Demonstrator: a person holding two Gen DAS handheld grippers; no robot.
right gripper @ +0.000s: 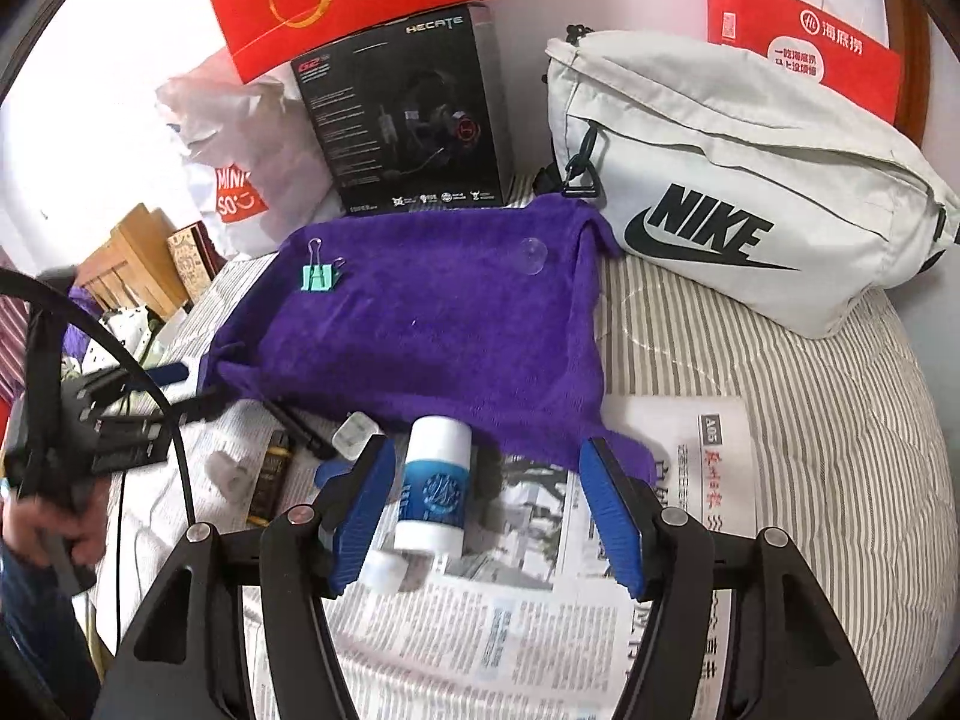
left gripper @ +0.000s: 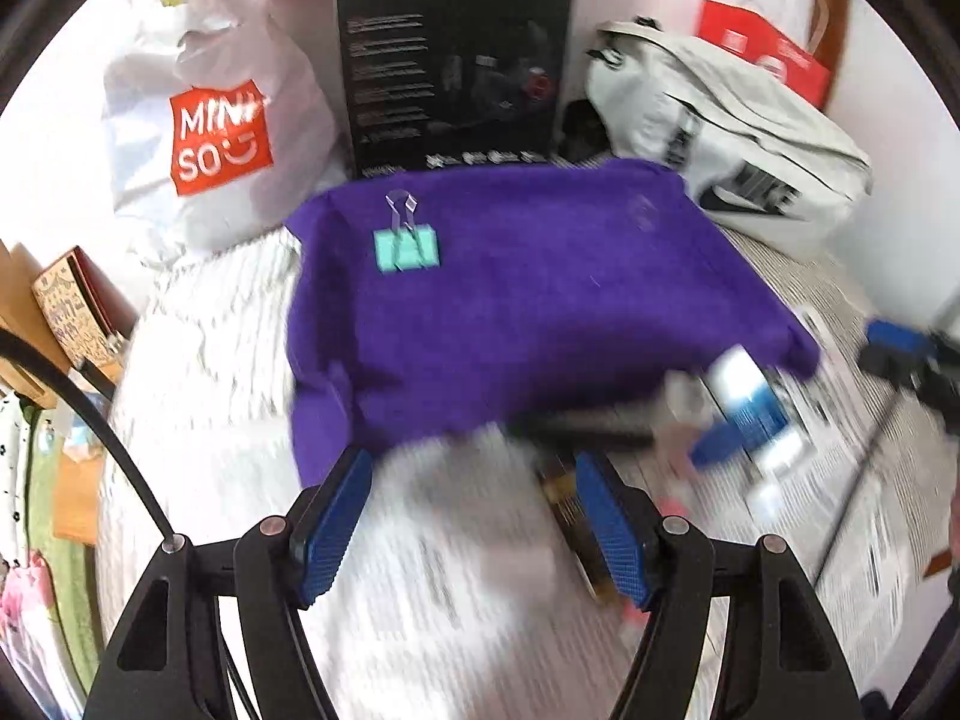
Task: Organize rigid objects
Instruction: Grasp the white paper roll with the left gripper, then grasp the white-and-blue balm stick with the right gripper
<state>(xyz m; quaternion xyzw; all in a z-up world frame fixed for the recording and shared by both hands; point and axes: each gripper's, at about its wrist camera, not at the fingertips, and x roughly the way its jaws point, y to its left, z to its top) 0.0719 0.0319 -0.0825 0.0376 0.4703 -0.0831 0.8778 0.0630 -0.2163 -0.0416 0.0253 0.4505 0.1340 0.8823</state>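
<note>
A purple towel [right gripper: 432,330] lies spread on the bed, and shows in the left wrist view [left gripper: 528,300] too. A green binder clip [right gripper: 318,276] sits near its far left corner, also in the left wrist view [left gripper: 407,247]. A small clear dome [right gripper: 531,255] rests near its far right. A white and blue bottle [right gripper: 435,489] lies on newspaper between the fingers of my open right gripper [right gripper: 486,510]; it appears blurred in the left wrist view [left gripper: 750,402]. My left gripper [left gripper: 474,528] is open and empty over the newspaper. It shows in the right wrist view [right gripper: 138,390].
A white charger plug [right gripper: 354,432], a black pen [right gripper: 300,420], a black-and-gold item [right gripper: 273,468] and a grey cap [right gripper: 225,471] lie on the newspaper [right gripper: 540,618]. A Nike bag [right gripper: 750,198], a headset box [right gripper: 402,120], red bags and a Miniso bag [left gripper: 204,120] stand behind.
</note>
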